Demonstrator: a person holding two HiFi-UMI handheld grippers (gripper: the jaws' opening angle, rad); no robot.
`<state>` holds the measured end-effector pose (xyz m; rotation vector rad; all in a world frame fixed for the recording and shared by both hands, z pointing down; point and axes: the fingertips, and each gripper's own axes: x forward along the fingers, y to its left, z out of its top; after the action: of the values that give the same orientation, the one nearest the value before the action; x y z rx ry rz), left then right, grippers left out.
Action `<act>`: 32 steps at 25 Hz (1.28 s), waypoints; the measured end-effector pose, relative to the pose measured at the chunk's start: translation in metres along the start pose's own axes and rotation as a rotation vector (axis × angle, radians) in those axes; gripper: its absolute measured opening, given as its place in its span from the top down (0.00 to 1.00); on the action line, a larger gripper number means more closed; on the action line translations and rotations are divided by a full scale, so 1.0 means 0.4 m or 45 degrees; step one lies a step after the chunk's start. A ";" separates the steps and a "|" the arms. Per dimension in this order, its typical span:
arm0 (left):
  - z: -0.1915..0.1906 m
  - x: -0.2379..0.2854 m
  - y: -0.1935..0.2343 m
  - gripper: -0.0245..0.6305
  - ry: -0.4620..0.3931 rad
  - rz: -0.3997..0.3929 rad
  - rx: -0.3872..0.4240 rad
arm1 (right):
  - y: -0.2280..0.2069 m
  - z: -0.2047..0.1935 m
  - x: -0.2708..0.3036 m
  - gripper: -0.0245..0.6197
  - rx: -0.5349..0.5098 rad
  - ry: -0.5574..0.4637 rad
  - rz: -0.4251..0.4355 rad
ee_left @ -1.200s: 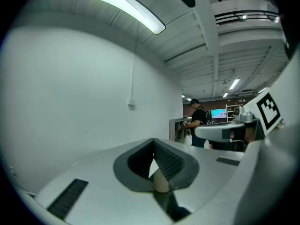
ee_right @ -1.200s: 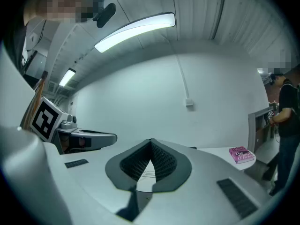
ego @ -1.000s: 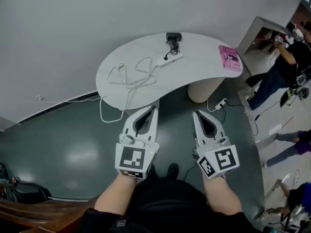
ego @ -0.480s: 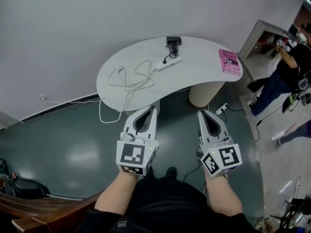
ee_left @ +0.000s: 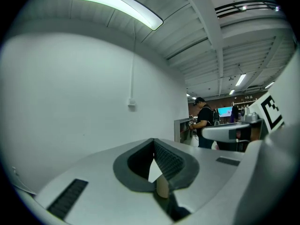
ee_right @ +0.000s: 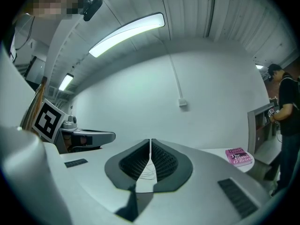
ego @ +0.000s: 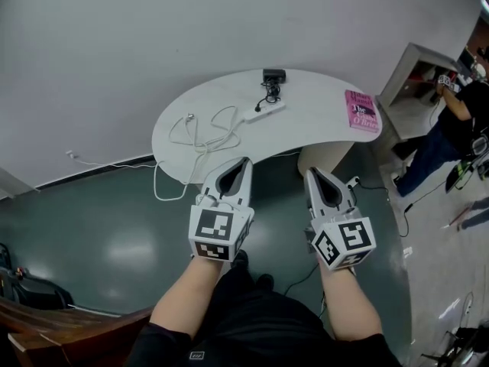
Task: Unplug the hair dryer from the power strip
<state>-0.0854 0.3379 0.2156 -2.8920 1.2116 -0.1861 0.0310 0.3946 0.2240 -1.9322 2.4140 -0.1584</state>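
On the white curved table [ego: 321,128] a white power strip [ego: 265,108] lies near the back edge. A black cord runs from it to a black device [ego: 273,76] by the wall, seemingly the hair dryer. The strip's white cable [ego: 206,128] lies in loops to the left. My left gripper [ego: 246,160] and right gripper [ego: 311,171] are both shut and empty. They hover side by side just short of the table's near edge, well away from the strip. The left gripper view shows only closed jaws [ee_left: 153,139] against the wall. Closed jaws [ee_right: 150,140] also fill the right gripper view.
A pink book [ego: 362,112] [ee_right: 239,156] lies at the table's right end. The table pedestal [ego: 319,155] and a floor socket [ego: 348,182] sit below. A person [ego: 451,121] stands by a grey cabinet [ego: 412,63] at right. White cable [ego: 162,183] hangs to the floor.
Both grippers have moved forward toward the table's near edge, still shut. The table now sits slightly lower and closer in the head view.
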 end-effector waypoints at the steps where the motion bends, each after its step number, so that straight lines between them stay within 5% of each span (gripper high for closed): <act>1: -0.007 0.007 0.005 0.95 0.005 0.002 -0.012 | -0.009 -0.002 0.005 0.91 0.002 0.003 0.000; 32: -0.154 0.442 0.395 0.95 0.171 -0.091 -0.059 | -0.190 -0.106 0.557 0.90 0.095 0.213 -0.041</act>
<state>-0.0815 0.1040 0.2888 -3.0089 1.1452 -0.3633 0.0513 0.1630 0.2808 -2.0000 2.4383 -0.4222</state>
